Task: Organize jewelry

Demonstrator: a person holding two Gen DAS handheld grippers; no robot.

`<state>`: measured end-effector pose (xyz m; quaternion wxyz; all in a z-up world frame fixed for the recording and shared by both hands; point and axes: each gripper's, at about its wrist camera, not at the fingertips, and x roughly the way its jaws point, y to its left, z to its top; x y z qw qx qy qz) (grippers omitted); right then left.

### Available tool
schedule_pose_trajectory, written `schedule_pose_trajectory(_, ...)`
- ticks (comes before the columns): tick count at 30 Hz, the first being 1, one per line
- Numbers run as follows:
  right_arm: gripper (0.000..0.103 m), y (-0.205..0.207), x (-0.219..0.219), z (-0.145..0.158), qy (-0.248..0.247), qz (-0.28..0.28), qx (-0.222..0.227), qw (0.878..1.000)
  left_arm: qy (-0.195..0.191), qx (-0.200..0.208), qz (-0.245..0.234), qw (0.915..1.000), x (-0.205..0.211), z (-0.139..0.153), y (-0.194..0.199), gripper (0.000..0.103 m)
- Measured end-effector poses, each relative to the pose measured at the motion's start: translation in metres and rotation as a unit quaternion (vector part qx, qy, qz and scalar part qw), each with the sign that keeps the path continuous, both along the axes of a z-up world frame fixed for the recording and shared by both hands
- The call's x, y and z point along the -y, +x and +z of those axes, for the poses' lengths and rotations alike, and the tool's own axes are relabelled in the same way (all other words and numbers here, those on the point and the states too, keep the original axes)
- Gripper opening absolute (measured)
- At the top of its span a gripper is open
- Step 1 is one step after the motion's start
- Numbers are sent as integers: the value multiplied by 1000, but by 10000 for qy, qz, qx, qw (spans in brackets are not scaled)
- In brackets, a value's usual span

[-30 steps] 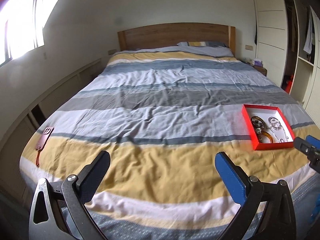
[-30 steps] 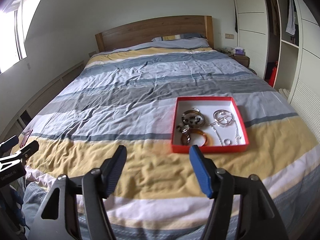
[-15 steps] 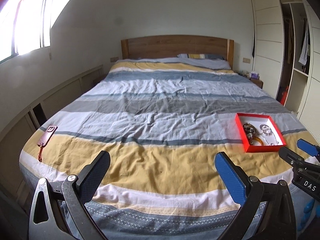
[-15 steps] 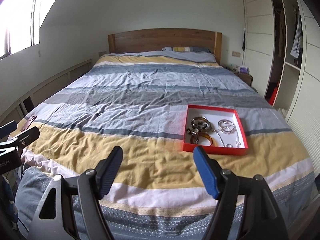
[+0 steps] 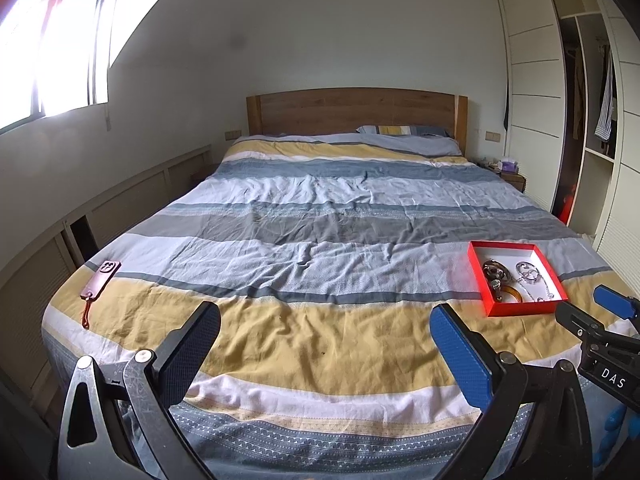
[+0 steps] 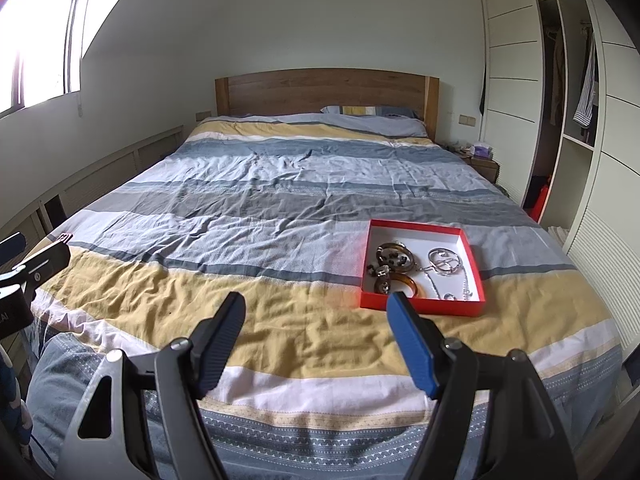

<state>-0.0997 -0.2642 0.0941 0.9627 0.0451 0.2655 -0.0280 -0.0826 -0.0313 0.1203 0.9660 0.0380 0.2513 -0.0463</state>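
Red cardboard tray with a white lining (image 6: 420, 306) lies on the yellow band of the striped duvet (image 6: 280, 208), toward the bed's right side, and holds the jewelry: a dark beaded bracelet (image 6: 394, 257), an amber bangle (image 6: 400, 285) touching it on the near side, and a silver chain with rings (image 6: 446, 264) beside them. All the pieces I can see are inside the tray, heaped loosely against one another, so this would fit either jewelry gathered in or jewelry waiting to be laid out. The right gripper (image 6: 316, 312) hangs spread wide and empty just short of the tray's near rim; the left gripper (image 5: 326, 326) is likewise spread and empty, well off to the side. Any pick here should come from straight above one piece, closing on a rigid bangle edge rather than the chain, since tangled links would likely drag neighbours along and the soft bedding lets the tray tip.
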Motion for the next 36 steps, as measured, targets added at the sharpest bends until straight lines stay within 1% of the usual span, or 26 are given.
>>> schedule_pose_trajectory(20, 72, 0, 7, -12, 41, -102, -125, 9999, 132, -276, 48, 9995, 2, -16, 9, 102)
schedule_pose_trajectory(26, 72, 1, 11, -20, 76, -154, -206, 9996, 138, -351, 35, 9993, 2, -20, 11, 102)
schedule_pose_trajectory(36, 72, 4, 14, -25, 81, -219, -300, 9993, 140, -455, 27, 9989, 2, -27, 15, 102)
